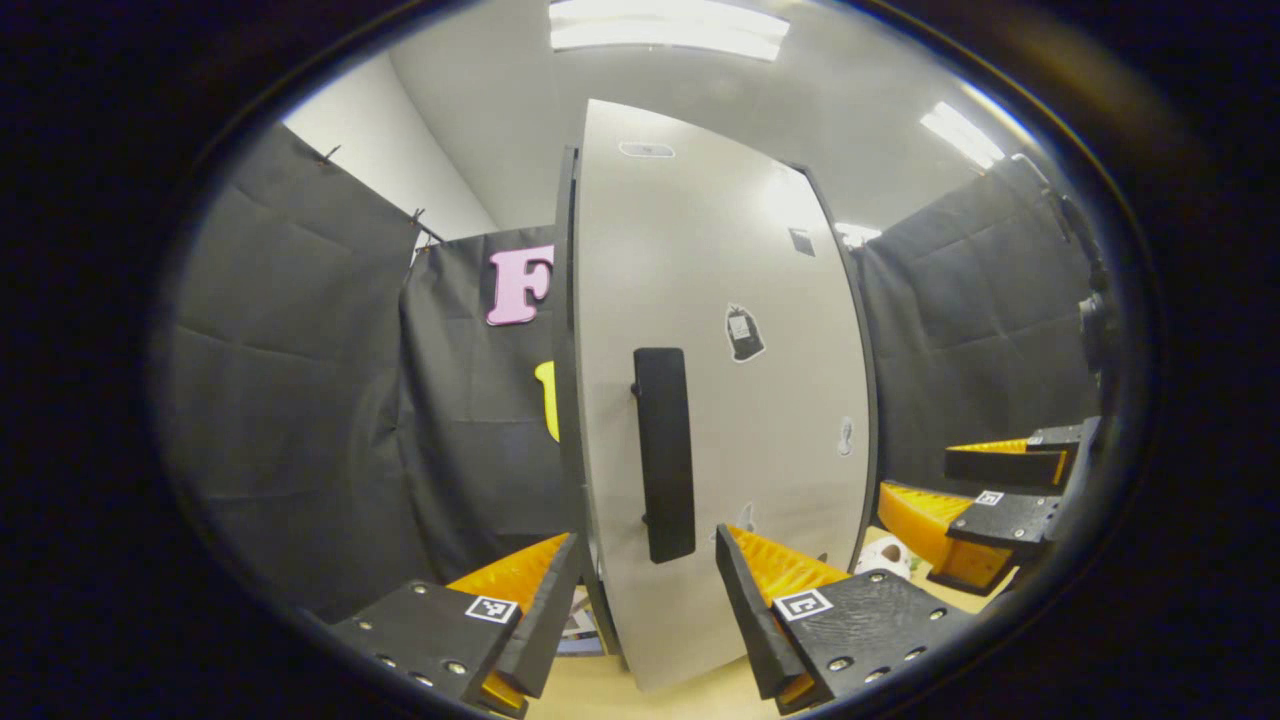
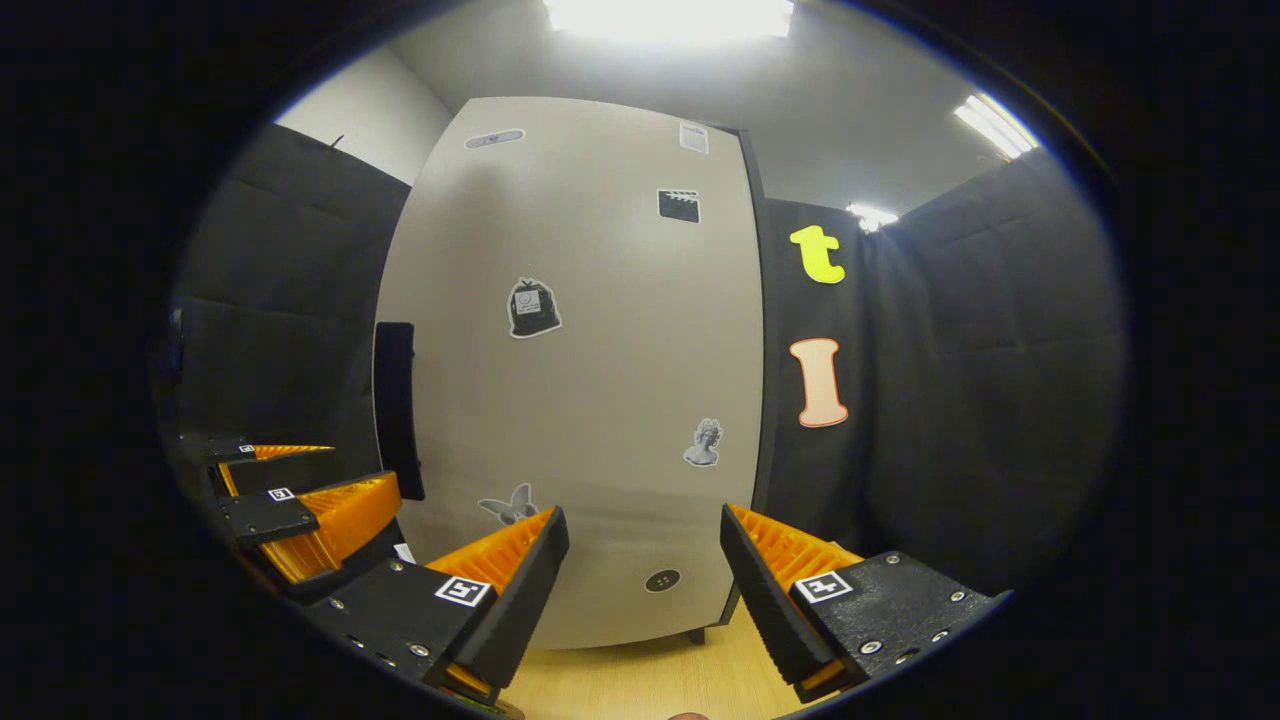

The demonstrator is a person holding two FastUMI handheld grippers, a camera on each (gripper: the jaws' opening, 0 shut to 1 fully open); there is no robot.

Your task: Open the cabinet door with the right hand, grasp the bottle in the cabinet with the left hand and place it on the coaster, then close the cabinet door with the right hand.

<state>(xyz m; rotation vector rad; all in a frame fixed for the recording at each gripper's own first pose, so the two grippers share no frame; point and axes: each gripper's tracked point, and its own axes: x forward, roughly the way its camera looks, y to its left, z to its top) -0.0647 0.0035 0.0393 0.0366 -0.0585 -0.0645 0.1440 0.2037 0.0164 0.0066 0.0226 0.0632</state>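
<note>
A tall grey cabinet door [image 1: 720,400] with several stickers stands closed in front of both grippers and hides the inside. Its black vertical handle [image 1: 664,455] runs along the door's left side. My left gripper [image 1: 645,600] is open, its fingers either side of the handle's lower end and a little short of it. In the right gripper view the same door [image 2: 590,350] faces me with the handle [image 2: 395,410] at its left edge. My right gripper [image 2: 645,590] is open before the door's lower middle, right of the handle. Each gripper appears at the other view's edge, the right gripper [image 1: 920,482] and the left gripper [image 2: 360,468].
The cabinet stands on a light wooden tabletop [image 2: 650,680]. A small white spotted object [image 1: 885,555] lies on the table by the cabinet's right foot. Black cloth walls [image 1: 300,400] close in the booth on both sides.
</note>
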